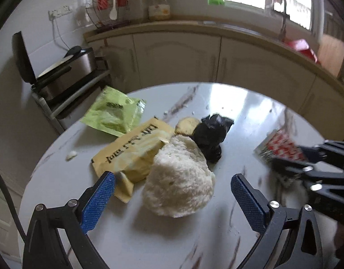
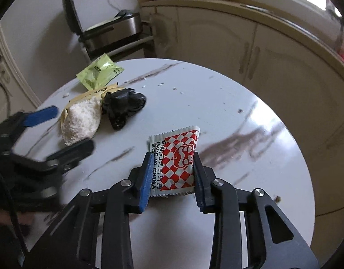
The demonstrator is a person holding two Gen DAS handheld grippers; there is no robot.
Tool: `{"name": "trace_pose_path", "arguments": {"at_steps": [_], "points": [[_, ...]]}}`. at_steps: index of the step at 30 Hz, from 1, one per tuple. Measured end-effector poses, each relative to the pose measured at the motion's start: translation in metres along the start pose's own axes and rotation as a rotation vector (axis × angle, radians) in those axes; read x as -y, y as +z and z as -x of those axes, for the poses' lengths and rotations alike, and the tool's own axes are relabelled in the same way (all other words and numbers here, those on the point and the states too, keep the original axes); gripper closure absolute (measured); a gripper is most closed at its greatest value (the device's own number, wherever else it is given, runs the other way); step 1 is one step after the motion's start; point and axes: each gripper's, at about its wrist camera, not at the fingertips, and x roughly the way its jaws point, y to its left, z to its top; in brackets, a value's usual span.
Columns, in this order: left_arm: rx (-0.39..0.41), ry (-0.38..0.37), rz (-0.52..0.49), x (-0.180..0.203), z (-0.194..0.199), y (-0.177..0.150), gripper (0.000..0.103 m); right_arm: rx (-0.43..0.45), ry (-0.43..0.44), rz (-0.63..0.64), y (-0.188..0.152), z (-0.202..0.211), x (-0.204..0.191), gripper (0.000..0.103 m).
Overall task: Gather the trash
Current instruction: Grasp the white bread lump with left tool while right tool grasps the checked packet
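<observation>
A round white table [image 1: 149, 235] carries trash. My left gripper [image 1: 173, 178] is open, its blue pads either side of a white crumpled wad [image 1: 178, 179]. Beside the wad lie a yellow wrapper [image 1: 131, 152], a black crumpled bag [image 1: 211, 136] and a green packet [image 1: 113, 112]. My right gripper [image 2: 172, 157] is shut on a red-and-white checkered packet [image 2: 176, 163], holding it just above the table [image 2: 250, 134]. The packet shows blurred in the left wrist view [image 1: 281, 145]. The wad [image 2: 82, 121], black bag [image 2: 123, 105] and green packet [image 2: 99, 71] show in the right wrist view too.
Small white crumbs [image 1: 71, 155] dot the table. An open metal appliance [image 1: 62, 69] stands on a rack left of the table. Cream cabinets [image 1: 183, 56] and a counter with jars curve behind. A sink tap [image 1: 284, 18] is at the window.
</observation>
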Motion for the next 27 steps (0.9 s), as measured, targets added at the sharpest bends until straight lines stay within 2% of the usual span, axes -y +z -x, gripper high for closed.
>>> {"name": "trace_pose_path", "arguments": {"at_steps": [1, 5, 6, 7, 13, 17, 20, 21, 22, 23, 27], "points": [[0.007, 0.003, -0.002, 0.0, -0.003, 0.003, 0.009, 0.0, 0.003, -0.008, -0.001, 0.001, 0.004, 0.079], [0.009, 0.003, -0.002, 0.0, -0.017, 0.016, 0.039, 0.011, 0.033, -0.034, -0.003, 0.005, 0.011, 0.088], [0.012, -0.018, 0.01, -0.001, -0.019, 0.018, 0.049, 0.016, 0.036, -0.031, -0.002, 0.007, 0.01, 0.089], [0.011, -0.044, 0.029, -0.003, -0.02, 0.019, 0.052, 0.019, 0.039, -0.032, -0.003, 0.008, 0.009, 0.092], [0.013, -0.106, 0.077, -0.017, -0.029, 0.02, 0.056, 0.014, 0.034, -0.031, -0.005, 0.009, 0.005, 0.094], [0.015, -0.143, 0.099, -0.026, -0.03, 0.017, 0.057, -0.013, 0.01, -0.024, -0.003, 0.002, 0.005, 0.077], [0.023, -0.155, 0.108, -0.03, -0.027, 0.015, 0.057, -0.006, -0.024, 0.004, -0.001, -0.002, 0.001, 0.076], [0.026, -0.158, 0.113, -0.032, -0.025, 0.014, 0.057, -0.004, -0.047, 0.027, 0.0, -0.004, -0.002, 0.077], [0.031, -0.16, 0.116, -0.033, -0.021, 0.011, 0.057, -0.003, -0.059, 0.035, 0.0, -0.004, -0.004, 0.082], [0.037, -0.162, 0.118, -0.035, -0.017, 0.009, 0.057, -0.005, -0.055, 0.044, -0.001, -0.003, -0.006, 0.094], [0.057, -0.173, 0.111, -0.036, -0.008, 0.004, 0.057, 0.002, 0.008, 0.0, -0.01, 0.005, 0.0, 0.098]]}}
